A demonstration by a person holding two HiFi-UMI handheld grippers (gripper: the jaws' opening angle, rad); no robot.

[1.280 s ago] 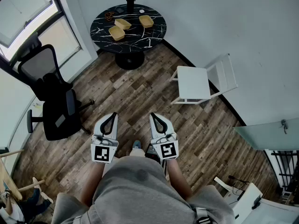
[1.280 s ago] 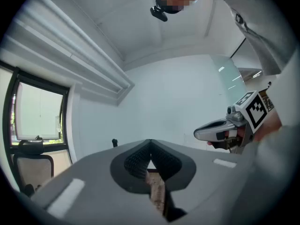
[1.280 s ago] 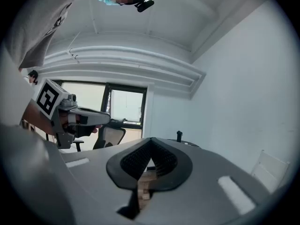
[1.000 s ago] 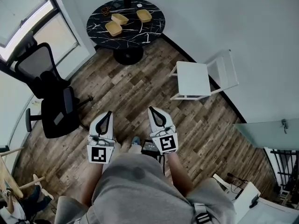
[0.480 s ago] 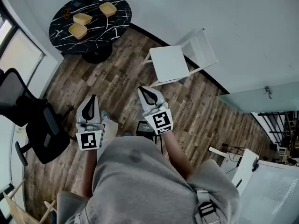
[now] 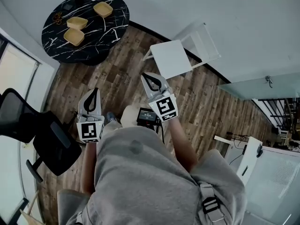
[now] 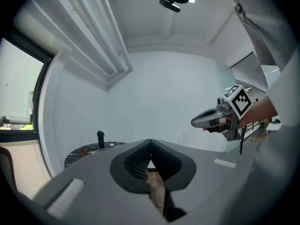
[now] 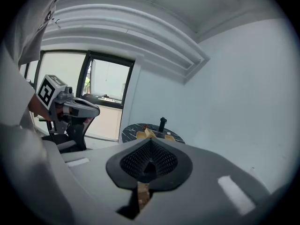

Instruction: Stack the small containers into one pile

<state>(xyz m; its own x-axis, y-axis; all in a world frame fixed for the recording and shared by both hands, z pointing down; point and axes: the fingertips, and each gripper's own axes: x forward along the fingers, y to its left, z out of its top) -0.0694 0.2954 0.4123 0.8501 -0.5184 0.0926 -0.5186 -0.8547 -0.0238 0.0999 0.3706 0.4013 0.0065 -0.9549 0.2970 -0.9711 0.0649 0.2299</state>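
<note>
Three small tan shallow containers lie unstacked on the round black surface with white veins, well apart from both tools. The left tool and the right tool are over the brown wooden floor. Each has its jaws together, with nothing between them. A white chair stands near the right tool.
</note>
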